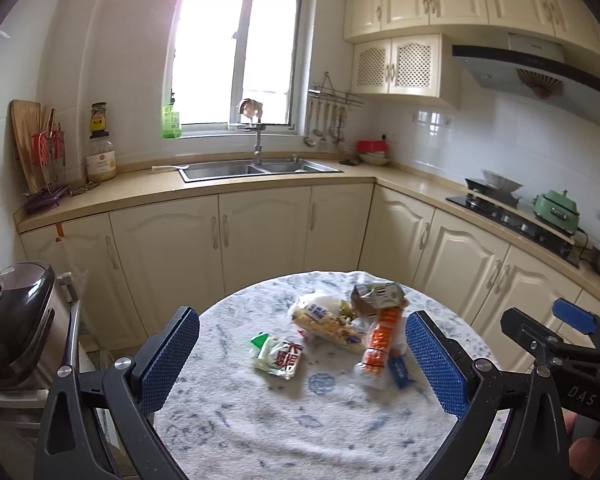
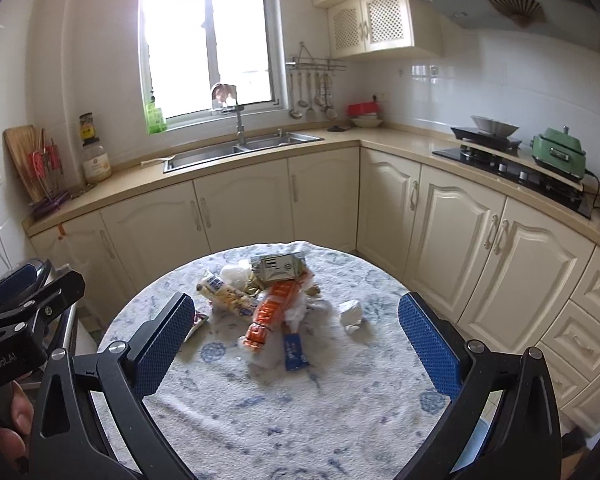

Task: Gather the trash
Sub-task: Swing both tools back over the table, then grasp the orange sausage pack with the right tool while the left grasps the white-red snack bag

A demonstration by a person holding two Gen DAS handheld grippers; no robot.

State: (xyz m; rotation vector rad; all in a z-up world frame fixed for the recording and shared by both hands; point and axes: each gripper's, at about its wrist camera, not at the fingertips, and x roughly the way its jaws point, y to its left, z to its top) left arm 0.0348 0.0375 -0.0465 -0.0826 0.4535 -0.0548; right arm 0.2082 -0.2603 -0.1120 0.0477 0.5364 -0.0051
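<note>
Trash lies in a heap on the round table with its blue-and-white cloth. There is an orange wrapper, a clear snack bag, a flattened grey carton, a green-and-white packet and a small blue wrapper. A crumpled white paper lies apart to the right. My left gripper hangs open above the near side of the heap, holding nothing. My right gripper is open too, above the orange wrapper and empty.
Cream cabinets and a counter with a steel sink run behind the table. A stove and a green pot stand at the right. A dark appliance sits on a stand left of the table. A hand holds the left gripper.
</note>
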